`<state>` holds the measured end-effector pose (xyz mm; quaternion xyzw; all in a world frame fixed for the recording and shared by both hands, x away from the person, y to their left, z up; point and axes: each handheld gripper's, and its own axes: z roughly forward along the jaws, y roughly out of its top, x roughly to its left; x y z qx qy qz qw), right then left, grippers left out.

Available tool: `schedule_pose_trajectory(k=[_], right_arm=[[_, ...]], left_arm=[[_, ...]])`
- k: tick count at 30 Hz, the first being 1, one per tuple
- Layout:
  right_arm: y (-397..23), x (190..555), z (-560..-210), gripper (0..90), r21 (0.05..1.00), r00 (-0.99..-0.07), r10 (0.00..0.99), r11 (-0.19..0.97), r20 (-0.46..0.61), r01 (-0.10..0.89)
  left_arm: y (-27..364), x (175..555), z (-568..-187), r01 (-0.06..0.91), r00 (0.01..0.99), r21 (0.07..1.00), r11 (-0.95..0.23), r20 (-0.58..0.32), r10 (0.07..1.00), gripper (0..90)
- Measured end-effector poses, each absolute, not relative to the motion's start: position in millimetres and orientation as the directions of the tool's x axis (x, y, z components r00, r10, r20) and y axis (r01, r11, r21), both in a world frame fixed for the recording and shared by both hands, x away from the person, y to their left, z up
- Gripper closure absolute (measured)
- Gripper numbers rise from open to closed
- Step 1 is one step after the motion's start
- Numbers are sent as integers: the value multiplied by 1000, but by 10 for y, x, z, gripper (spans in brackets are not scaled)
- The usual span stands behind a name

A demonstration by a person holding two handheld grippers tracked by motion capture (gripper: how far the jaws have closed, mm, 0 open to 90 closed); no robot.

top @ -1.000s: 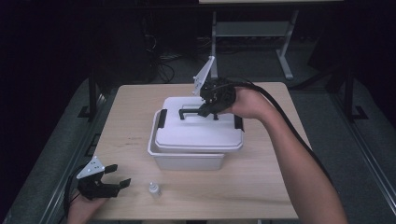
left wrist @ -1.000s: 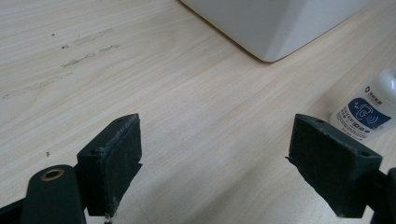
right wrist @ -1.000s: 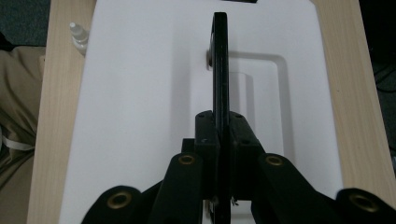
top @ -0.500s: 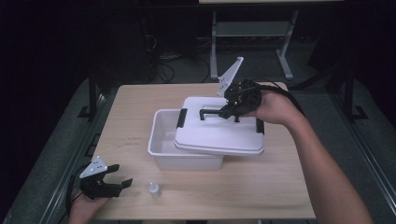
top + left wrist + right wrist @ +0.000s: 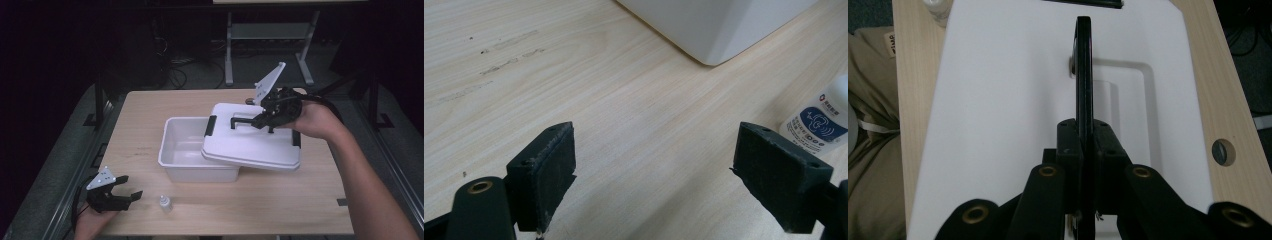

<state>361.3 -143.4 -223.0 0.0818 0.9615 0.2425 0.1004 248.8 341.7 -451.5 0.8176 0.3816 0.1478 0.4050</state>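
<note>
In the high view, the right gripper (image 5: 265,120) clamps the black handle (image 5: 242,121) of the white lid (image 5: 250,145), which lies tilted, long axis across the table (image 5: 140,115), half over the open white box (image 5: 182,150). The left gripper view shows the left gripper (image 5: 654,175) with fingers wide over bare wood, beside a small bottle (image 5: 819,122). In the right gripper view the fingers (image 5: 1068,150) pinch the handle edge-on.
</note>
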Motion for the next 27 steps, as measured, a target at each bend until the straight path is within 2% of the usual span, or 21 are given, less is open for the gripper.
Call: schedule_pose_trajectory(k=[27], right_arm=[[-2253,3264,-2239,842,502,-926,343,836,-158,224]], left_arm=[[3417,2485,-4519,507,662,770,-387,-60,747,170]])
